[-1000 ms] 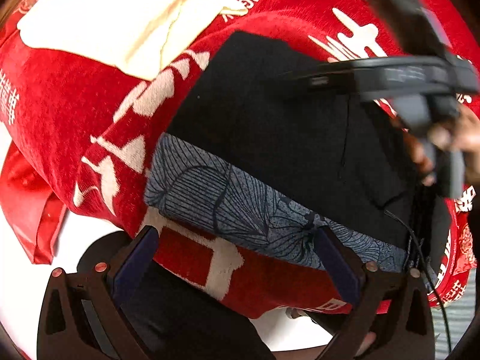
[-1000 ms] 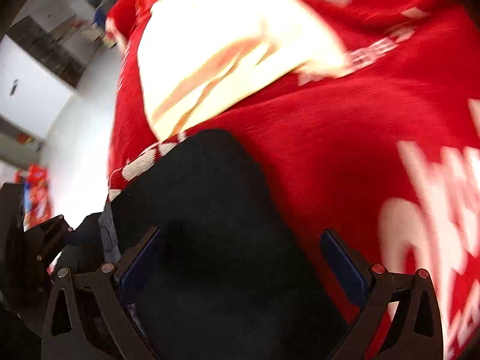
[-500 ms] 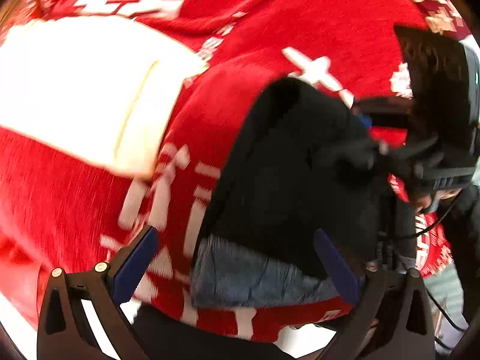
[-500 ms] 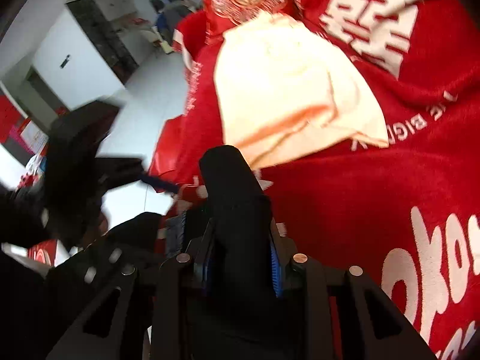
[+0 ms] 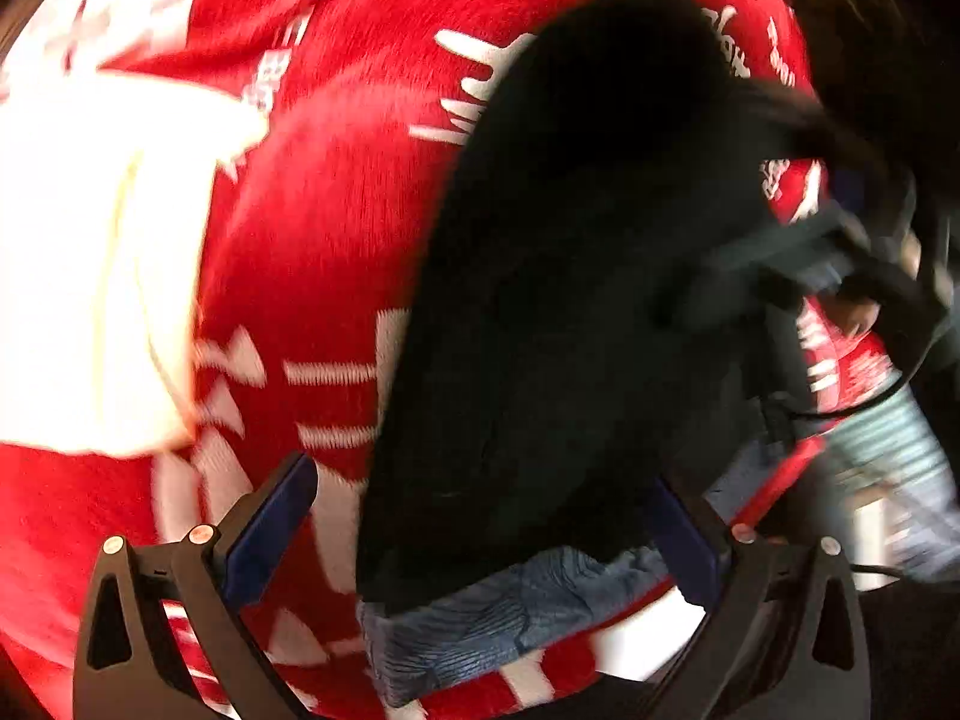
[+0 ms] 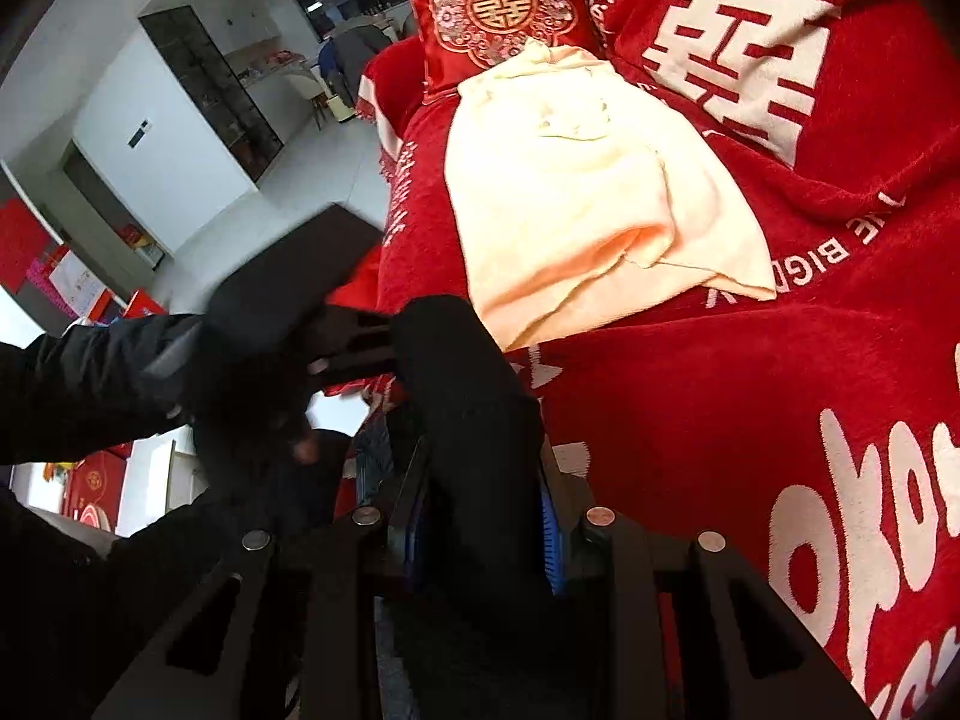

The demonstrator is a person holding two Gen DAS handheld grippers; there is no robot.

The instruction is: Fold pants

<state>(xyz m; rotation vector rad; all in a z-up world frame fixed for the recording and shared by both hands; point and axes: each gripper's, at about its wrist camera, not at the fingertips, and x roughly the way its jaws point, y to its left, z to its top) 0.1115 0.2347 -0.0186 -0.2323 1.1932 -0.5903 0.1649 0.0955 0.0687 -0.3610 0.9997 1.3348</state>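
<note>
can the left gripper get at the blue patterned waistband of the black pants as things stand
Probably yes. The left gripper is open, and the blue patterned waistband of the black pants lies just below its fingertips on the red blanket, nothing between. The right gripper clamps the pants elsewhere.

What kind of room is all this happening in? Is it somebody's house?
Most likely a home living room. A sofa-like seat draped in a red blanket carries a red embroidered cushion and a cream towel. Behind it are a white tiled floor and glass-fronted cabinets.
</note>
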